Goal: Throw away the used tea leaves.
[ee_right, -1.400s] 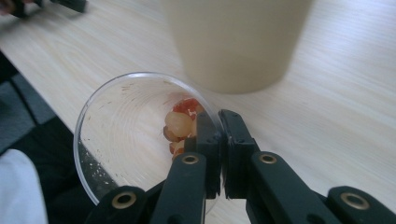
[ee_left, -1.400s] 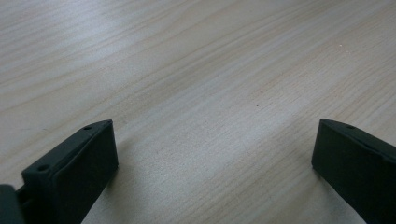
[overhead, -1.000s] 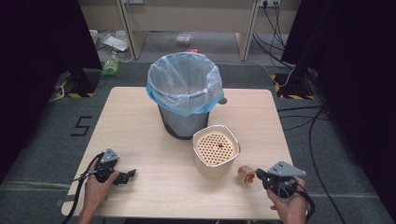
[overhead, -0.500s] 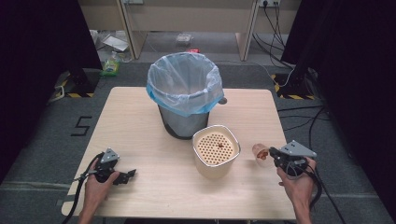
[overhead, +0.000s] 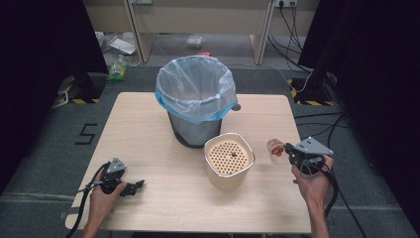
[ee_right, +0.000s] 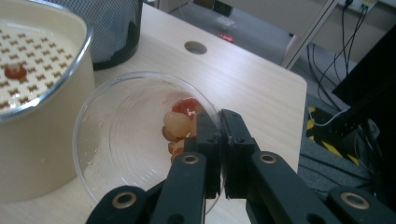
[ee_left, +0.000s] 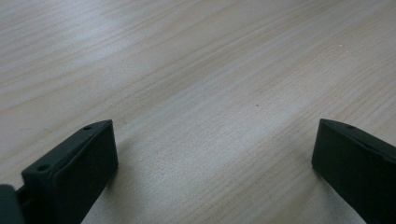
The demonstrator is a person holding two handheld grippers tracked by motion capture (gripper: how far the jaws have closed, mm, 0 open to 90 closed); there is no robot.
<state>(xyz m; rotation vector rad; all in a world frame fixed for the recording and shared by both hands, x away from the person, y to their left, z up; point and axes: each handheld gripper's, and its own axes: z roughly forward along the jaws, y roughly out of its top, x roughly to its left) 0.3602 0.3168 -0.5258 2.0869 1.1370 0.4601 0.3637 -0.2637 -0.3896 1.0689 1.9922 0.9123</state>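
Observation:
My right gripper (overhead: 286, 149) (ee_right: 219, 140) is shut on the rim of a clear plastic cup (ee_right: 135, 135) (overhead: 274, 149), held tilted above the table's right side with its mouth toward the strainer. Red and pale food scraps (ee_right: 180, 122) lie inside the cup by the jaws. The cream bin with a perforated strainer top (overhead: 229, 157) (ee_right: 32, 60) stands just left of the cup, with one small red scrap (ee_right: 15, 71) on its holes. My left gripper (overhead: 135, 186) rests open near the table's front left edge, its fingers (ee_left: 77, 168) wide apart over bare wood.
A grey waste bin with a pale blue liner (overhead: 197, 96) stands behind the strainer bin at the table's middle. The wooden table (overhead: 138, 144) has a round cable hole (ee_right: 195, 47) at its far right. Cables (overhead: 317, 124) trail on the floor to the right.
My right gripper has lifted the cup off the table's front right and carried it up and away from the person, level with the strainer bin. The left gripper has stayed put.

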